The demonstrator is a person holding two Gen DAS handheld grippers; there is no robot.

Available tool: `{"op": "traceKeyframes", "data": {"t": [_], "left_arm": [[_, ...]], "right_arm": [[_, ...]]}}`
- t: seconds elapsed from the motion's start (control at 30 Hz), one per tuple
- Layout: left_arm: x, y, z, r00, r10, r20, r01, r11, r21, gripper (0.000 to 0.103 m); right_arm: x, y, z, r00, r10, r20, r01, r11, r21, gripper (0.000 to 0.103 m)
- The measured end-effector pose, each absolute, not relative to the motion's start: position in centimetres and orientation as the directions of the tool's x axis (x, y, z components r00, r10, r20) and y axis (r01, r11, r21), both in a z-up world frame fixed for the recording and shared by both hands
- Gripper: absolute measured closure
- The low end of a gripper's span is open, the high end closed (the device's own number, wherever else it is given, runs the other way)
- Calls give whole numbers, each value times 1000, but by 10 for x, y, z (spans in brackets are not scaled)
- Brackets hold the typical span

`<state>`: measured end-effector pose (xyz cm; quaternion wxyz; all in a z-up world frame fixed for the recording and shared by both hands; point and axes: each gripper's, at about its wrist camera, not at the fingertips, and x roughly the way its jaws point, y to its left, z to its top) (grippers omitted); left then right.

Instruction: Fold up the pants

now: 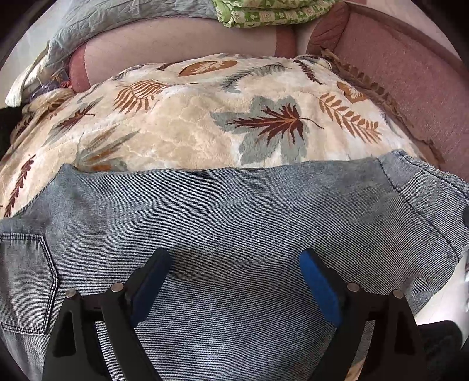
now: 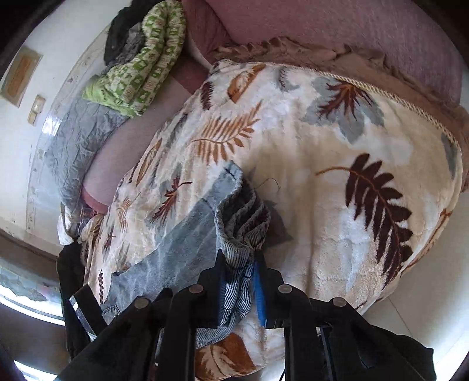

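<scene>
**Jeans lying across the leaf-print blanket, one end bunched in the right tongs**

Jeans (image 1: 234, 211) in faded blue denim are stretching across the near side of a plush cream blanket (image 1: 181, 123) patterned with brown and grey leaves. A stitched back pocket (image 1: 26, 281) is showing at the left edge of the left wrist view.

The left gripper (image 1: 234, 272) is hovering over the denim with its blue-padded fingers (image 1: 321, 290) spread wide, released and holding nothing (whether the tips are touching the cloth, I cannot tell).

The right gripper (image 2: 239, 263) is clenching a gathered fold of the jeans (image 2: 187, 231), the ribbed inside of the fabric puffing up just past the fingertips, while the rest of the garment is trailing off to the left over the blanket (image 2: 322, 205).

Further back, a green patterned quilt (image 2: 140, 67) is sitting beside a crumpled grey sheet (image 2: 79, 143) on the pink bedding (image 2: 337, 26).
</scene>
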<state>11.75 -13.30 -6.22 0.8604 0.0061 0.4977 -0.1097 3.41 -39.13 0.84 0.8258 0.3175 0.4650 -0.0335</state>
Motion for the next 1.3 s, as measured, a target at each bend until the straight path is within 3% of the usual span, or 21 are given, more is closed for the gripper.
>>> {"op": "traceKeyframes", "data": {"t": [0.17, 0.3, 0.43, 0.6, 0.67, 0.77, 0.83, 0.9, 1.13, 1.23, 1.3], "left_arm": [[108, -71, -27, 578, -230, -783, 83, 971, -224, 13], [94, -1, -4, 660, -174, -731, -31, 965, -259, 13], [79, 64, 7, 699, -105, -707, -123, 957, -263, 13], [65, 119, 10, 704, -32, -710, -208, 946, -249, 13], [63, 124, 10, 697, -31, -716, -210, 947, -245, 13], [62, 116, 13, 698, -67, -713, -169, 952, -255, 13], [64, 104, 17, 701, -94, -707, -136, 956, -261, 13], [65, 89, 21, 700, -124, -703, -98, 959, -267, 13], [66, 30, 18, 644, -263, -718, 41, 950, -311, 13], [76, 16, -27, 477, -332, -813, 18, 929, -369, 13], [77, 21, -56, 385, -361, -849, -49, 911, -409, 19]], "right_arm": [[45, -310, 60, 614, 240, -752, 134, 907, 399, 85], [44, -222, 77, 616, 297, -729, -72, 943, 324, 85], [33, -137, 56, 562, 355, -747, -245, 934, 259, 85], [17, -69, -12, 417, 377, -827, -364, 903, 228, 85], [15, -64, -43, 359, 401, -843, -358, 893, 273, 84], [12, -72, -52, 360, 471, -805, -362, 866, 345, 75], [16, -87, -50, 303, 573, -761, -347, 810, 473, 56], [17, -108, -45, 260, 657, -708, -288, 753, 592, 46], [19, -210, -43, 382, 746, -545, -38, 602, 798, 40], [30, -235, -86, 349, 751, -560, 141, 548, 824, 39], [32, -244, -102, 356, 803, -477, 179, 443, 879, 39]]}}
